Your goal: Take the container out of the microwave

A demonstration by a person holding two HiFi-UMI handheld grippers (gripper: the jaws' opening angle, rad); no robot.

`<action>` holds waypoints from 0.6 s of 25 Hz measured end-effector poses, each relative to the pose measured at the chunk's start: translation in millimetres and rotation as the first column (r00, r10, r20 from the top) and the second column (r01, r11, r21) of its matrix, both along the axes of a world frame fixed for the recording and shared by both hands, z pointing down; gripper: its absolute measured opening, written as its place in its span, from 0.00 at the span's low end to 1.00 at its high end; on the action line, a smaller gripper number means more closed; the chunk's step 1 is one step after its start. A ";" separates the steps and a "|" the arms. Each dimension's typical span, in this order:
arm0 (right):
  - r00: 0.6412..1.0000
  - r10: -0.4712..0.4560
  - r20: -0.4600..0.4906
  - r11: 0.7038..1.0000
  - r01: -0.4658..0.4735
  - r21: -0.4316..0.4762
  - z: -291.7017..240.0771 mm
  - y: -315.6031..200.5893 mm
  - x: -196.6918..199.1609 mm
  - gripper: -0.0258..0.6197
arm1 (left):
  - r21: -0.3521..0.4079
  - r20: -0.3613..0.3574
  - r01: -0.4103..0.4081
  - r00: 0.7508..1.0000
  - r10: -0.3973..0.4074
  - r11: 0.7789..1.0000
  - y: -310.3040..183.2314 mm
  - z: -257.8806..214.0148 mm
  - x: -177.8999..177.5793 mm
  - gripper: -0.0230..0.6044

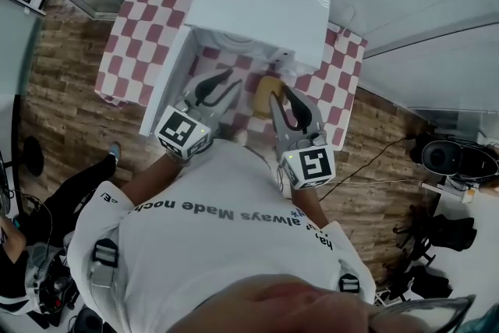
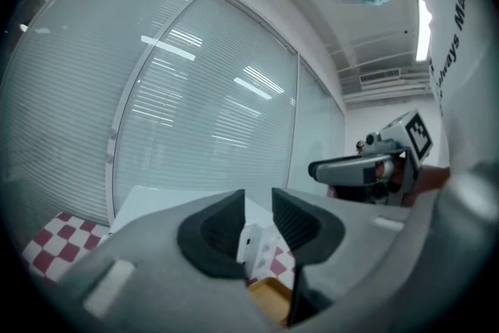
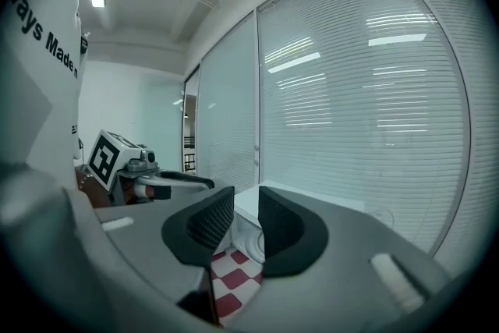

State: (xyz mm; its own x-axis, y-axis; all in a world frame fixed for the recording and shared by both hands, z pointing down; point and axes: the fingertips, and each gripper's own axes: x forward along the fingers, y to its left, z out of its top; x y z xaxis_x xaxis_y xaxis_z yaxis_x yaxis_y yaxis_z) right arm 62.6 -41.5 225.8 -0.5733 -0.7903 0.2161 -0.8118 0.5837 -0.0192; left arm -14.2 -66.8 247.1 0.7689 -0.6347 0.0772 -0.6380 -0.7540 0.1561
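Container (image 1: 267,92), yellow: sits on the checked table (image 1: 125,35) just before the open microwave (image 1: 257,4), between left gripper (image 1: 226,83) and right gripper (image 1: 281,99), both part-spread and empty; removal looks done, so back off without nudging container or door (image 1: 165,86)

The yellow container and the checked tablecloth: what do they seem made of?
The yellow container looks like matte plastic, going by its even, dull colour, though it is too small to be sure. The checked tablecloth lies smooth with printed squares: cloth or vinyl, I cannot tell.
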 end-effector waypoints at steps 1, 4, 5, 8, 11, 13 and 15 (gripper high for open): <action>1.000 -0.003 -0.001 1.000 0.003 0.000 0.1 0.1 -0.8 0.19 | 0.005 0.001 0.001 1.000 -0.001 1.000 -0.4 -0.7 -0.1 0.21; 1.000 -0.007 0.002 1.000 0.007 0.001 0.1 -0.1 -3.3 0.19 | 0.007 -0.002 0.004 1.000 -0.004 1.000 -1.2 -1.3 -0.5 0.21; 1.000 -0.004 0.000 1.000 0.004 0.002 0.4 -0.4 -3.1 0.19 | 0.006 -0.004 0.005 1.000 -0.005 1.000 -1.3 -1.2 -0.5 0.21; 1.000 0.008 -0.001 1.000 -0.008 0.014 -0.4 -3.5 -0.3 0.19 | 0.004 -0.011 0.010 1.000 -0.010 1.000 -2.7 -0.5 -0.8 0.21; 1.000 0.004 -0.001 1.000 -0.004 0.022 -2.1 -4.4 0.4 0.19 | 0.004 -0.015 0.011 1.000 -0.011 1.000 -3.1 -0.2 0.0 0.21; 1.000 0.004 0.001 1.000 -0.004 0.019 -1.9 -3.9 0.9 0.19 | 0.005 -0.017 0.010 1.000 -0.010 1.000 -3.3 -0.5 1.3 0.21; 1.000 0.005 0.004 1.000 -0.005 0.020 -2.2 -3.7 1.5 0.19 | 0.005 -0.018 0.012 1.000 -0.012 1.000 -3.6 -0.7 2.1 0.21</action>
